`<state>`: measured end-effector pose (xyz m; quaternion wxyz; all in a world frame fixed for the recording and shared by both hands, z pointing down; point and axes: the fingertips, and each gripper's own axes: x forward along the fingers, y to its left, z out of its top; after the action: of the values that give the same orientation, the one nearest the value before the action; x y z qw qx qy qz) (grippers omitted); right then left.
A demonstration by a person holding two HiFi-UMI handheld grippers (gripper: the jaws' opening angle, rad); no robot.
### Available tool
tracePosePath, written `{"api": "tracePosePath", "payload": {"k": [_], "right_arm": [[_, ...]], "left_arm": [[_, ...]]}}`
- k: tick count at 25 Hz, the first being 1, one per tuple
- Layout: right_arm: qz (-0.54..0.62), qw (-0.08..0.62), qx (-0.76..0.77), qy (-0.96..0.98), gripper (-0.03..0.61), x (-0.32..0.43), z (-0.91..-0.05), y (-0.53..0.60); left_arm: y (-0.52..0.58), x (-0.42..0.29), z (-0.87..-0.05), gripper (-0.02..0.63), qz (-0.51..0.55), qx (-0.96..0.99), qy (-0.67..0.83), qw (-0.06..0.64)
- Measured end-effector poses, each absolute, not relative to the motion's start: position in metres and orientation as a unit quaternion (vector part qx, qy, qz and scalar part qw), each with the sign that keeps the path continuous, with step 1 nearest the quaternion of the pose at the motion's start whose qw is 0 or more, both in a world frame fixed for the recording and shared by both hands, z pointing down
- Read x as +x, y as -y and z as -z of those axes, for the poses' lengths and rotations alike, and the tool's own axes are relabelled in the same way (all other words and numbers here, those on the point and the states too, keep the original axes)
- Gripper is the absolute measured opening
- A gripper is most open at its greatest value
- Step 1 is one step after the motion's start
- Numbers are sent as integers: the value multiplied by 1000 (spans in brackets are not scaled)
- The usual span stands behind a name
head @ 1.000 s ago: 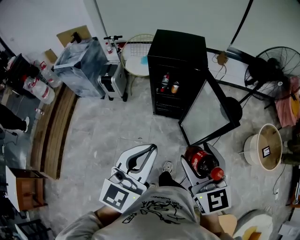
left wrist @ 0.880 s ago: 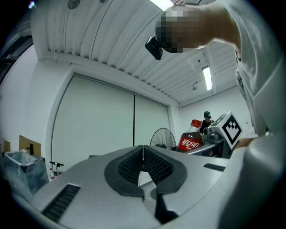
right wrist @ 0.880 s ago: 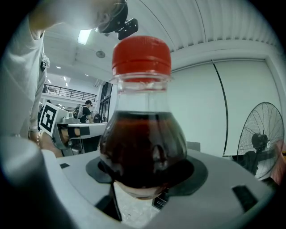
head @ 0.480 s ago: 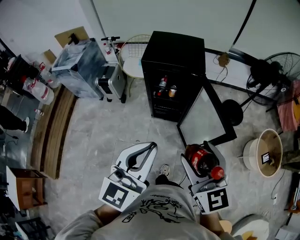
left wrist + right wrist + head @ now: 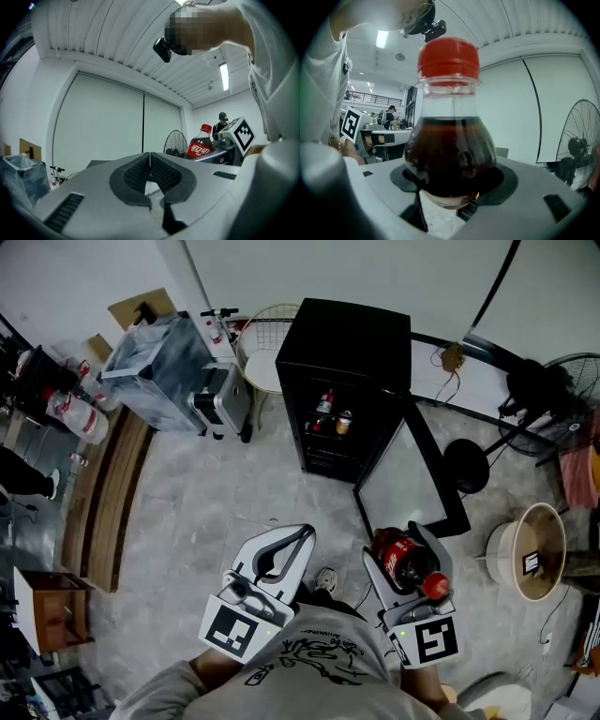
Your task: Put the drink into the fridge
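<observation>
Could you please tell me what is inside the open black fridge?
A dark bottle and a smaller orange drink stand inside the fridge; its lower shelves are too dark to tell.

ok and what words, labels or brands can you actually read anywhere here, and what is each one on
Red label on the red-capped dark cola bottle: white script, too small to read surely.
Black-and-white square markers on both gripper cubes: patterns, no words.
Dark print on the person's light shirt: illegible.
Labels on drinks inside the open black fridge: too small.
Nothing reads clearly enough to quote.
</observation>
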<state>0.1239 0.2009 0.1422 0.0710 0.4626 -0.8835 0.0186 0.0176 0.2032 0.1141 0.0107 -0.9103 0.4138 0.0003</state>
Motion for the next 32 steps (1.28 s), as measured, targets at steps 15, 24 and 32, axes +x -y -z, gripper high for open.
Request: {"api": "tracePosePath", "payload": {"k": [15, 24, 32], "right_arm": [[-23, 80, 460, 884, 310, 103, -148, -154], [-17, 87, 457, 885, 310, 62, -146, -89], [-13, 88, 464, 881, 310, 27, -138, -30]], "left_arm": [[-155, -6, -120, 21, 2, -909, -417, 8], [-93, -43, -120, 21, -5, -910, -415, 2], [-31, -78, -115, 21, -10, -913, -409, 3]]}}
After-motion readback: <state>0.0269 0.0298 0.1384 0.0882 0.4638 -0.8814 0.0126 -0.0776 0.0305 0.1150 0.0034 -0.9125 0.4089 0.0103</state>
